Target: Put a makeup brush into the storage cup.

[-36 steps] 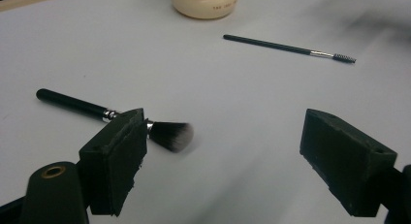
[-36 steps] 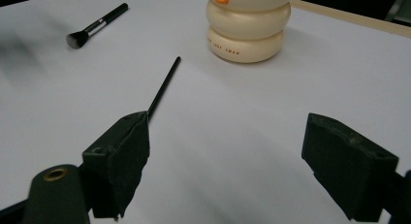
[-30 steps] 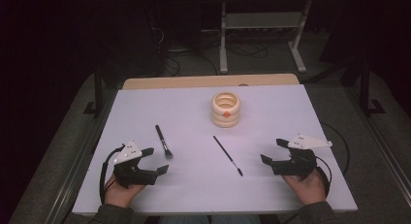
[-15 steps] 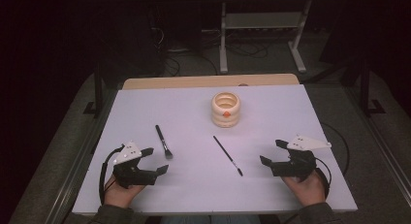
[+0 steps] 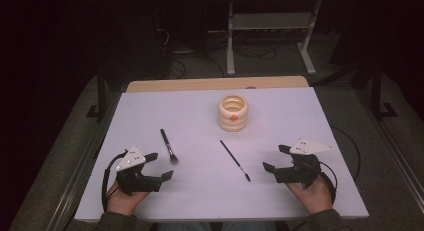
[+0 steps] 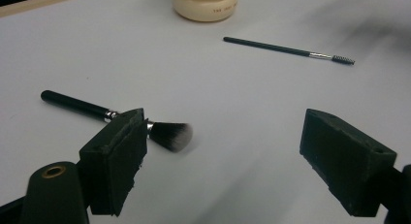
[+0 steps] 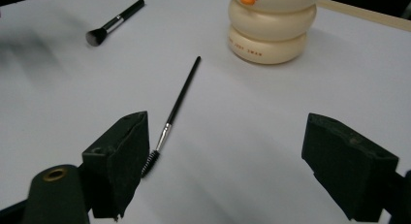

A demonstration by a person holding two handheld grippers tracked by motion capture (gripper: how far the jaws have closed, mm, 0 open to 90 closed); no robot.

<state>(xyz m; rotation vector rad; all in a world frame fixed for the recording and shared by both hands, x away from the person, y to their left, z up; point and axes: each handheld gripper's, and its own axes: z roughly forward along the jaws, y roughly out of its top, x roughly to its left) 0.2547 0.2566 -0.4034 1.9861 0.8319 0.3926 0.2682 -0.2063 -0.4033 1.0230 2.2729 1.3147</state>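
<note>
Both hands rested low at the near edge of the desk (image 5: 150, 106), palms on the surface, forearms entering from the bottom of the high view. The left tool (image 5: 159, 166) sat at the near left with its jaws spread wide and empty, aimed toward the desk's middle. The right tool (image 5: 277, 158) sat at the near right, jaws likewise spread wide and empty, aimed inward to the left.

The powder brush (image 5: 169, 146) lay flat just beyond the left tool, long axis running near to far, bristle head toward the person. The spoolie brush (image 5: 235, 160) lay flat between the two tools, long axis diagonal, bristle tip near-right, handle end far-left. The ringed cream holder (image 5: 233, 112) stood upright beyond it at mid-desk, apart from both brushes.
</note>
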